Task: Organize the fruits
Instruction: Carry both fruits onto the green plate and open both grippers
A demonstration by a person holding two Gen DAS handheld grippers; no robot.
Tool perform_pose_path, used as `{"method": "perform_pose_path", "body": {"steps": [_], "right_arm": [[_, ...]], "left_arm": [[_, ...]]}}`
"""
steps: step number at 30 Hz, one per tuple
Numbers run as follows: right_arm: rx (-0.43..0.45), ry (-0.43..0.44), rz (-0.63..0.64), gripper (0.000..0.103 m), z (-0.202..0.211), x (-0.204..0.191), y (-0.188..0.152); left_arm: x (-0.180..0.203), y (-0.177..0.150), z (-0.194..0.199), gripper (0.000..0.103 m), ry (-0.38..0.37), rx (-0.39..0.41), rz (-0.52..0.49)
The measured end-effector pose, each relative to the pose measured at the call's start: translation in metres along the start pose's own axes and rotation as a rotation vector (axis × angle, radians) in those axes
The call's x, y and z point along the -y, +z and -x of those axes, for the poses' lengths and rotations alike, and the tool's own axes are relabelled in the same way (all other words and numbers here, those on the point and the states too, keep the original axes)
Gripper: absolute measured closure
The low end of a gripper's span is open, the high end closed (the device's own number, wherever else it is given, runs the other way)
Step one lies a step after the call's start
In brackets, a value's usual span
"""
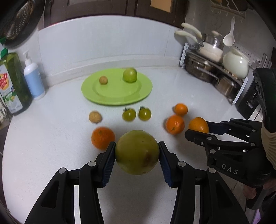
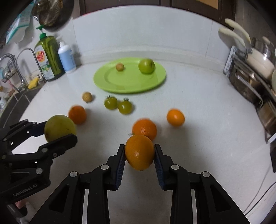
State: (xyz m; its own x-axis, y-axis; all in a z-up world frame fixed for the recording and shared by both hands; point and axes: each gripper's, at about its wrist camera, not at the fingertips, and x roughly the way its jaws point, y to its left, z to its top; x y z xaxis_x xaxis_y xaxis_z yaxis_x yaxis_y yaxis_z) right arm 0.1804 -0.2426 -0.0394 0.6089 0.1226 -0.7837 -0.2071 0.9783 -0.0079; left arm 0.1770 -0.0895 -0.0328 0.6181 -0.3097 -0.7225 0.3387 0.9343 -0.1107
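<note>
Left tongs (image 1: 137, 152) clamping green apple (image 1: 137, 152), right tongs (image 2: 139, 152) clamping orange (image 2: 139, 152)

White countertop (image 1: 51, 155) meets a white backsplash (image 1: 103, 43); dark cabinets (image 1: 96, 6) above, sink (image 2: 19, 96) at left

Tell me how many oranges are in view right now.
4. One orange is clamped in the right tool. Three lie on the counter: one on the left, one just beyond the held one, one farther right.
</note>
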Motion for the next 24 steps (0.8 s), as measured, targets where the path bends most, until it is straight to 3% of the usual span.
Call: {"method": "perform_pose_path", "body": {"steps": [11,24], "right_arm": [[0.092,0.005,0.022,0.070,0.008,-0.010,0.069],[0.034,0.012,0.053,0.070,-0.041,-0.004,0.143]], "left_arm": [[-0.029,0.065,0.002,0.055,0.042,0.037,-0.001],[-0.072,0.130,-0.052,0.055,0.044,-0.025,0.034]]}}
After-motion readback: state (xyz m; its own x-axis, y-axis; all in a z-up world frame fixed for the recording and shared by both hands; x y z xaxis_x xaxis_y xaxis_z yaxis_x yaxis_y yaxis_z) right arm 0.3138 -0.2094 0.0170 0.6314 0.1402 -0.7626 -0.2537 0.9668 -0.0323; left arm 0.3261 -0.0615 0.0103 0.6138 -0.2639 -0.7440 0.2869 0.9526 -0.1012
